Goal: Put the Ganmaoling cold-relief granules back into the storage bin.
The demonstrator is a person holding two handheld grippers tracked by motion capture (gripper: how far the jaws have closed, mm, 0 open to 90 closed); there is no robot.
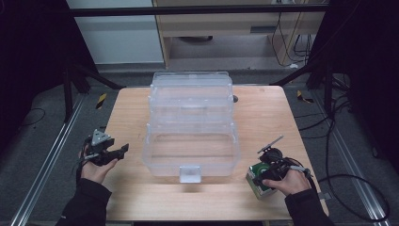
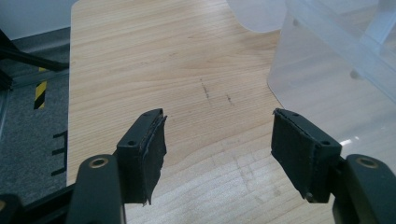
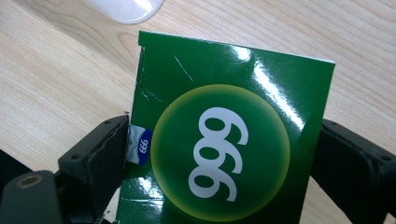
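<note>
Green glossy carton [image 3: 224, 144], marked 999, on the near right of the table [image 1: 141, 197]; likely light, thin-walled, slippery and easily dented. Clamped across its side edges by the right gripper [image 1: 269, 170]. Left gripper [image 2: 219, 144] spread wide and unladen near left, beside the clear plastic box [image 1: 190, 136].

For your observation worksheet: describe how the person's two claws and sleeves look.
Both claws are black. The left claw carries a grey three-cornered plate; its two blocky jaws wear ragged dark pads and have round brass-coloured pivots. The right claw trails a black cable. Both sleeves are dark.
</note>
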